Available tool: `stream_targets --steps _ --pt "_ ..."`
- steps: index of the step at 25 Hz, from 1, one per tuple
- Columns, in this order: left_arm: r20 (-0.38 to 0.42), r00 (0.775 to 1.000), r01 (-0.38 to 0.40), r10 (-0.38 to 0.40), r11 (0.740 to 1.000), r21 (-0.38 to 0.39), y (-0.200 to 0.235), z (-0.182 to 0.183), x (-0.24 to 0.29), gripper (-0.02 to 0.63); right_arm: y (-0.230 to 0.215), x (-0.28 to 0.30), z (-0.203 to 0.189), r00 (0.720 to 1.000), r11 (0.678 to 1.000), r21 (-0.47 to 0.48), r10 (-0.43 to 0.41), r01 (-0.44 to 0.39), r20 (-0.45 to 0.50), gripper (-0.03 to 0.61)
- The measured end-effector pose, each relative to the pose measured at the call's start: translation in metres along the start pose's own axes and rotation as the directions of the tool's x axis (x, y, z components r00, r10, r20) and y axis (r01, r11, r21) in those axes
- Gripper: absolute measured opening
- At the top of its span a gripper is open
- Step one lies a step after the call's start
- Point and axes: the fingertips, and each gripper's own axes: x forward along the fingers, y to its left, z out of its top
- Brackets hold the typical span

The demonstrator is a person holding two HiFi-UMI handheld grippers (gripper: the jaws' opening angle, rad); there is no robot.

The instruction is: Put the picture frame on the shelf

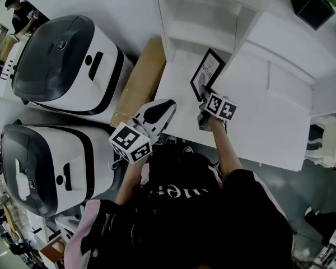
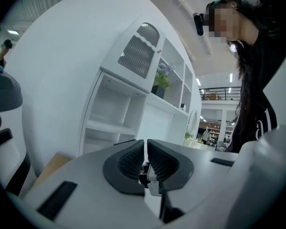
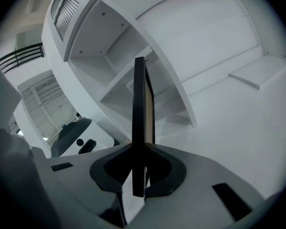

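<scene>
Had the frame [image 1: 206, 74] pinched by its lower edge in the right gripper [image 1: 204, 106], with jaws closed on both faces. Saw it edge-on from the right gripper view [image 3: 142, 109], long axis running straight out from the jaws and standing close to upright, black front to that view's left, brown back to its right. From the head view, read it as portrait, leaning a little, printed face turned up and left toward the shelf [image 1: 185, 15]. Placed it over the white counter [image 1: 176, 91] at the foot of the open compartments; could not judge any contact at its far edge. Found the left gripper [image 1: 169, 105] near the counter's left edge, apart from the frame, with jaws nearly together on nothing. Noted a flat cardboard box [image 1: 140, 83] against the shelf's left side, two large white-and-dark machines [image 1: 67, 66] beyond it on the grey floor, a potted plant [image 2: 162, 78] up on the shelf, and a person [image 1: 19, 13] far off in the corner.
</scene>
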Motion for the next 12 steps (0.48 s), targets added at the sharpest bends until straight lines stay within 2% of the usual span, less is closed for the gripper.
stream_targets --steps 12 --pt "-0.041 0.998 0.045 -0.044 0.999 0.005 0.032 0.003 0.005 0.029 -0.016 0.03 0.026 0.993 0.997 0.034 -0.079 0.076 0.087 0.089"
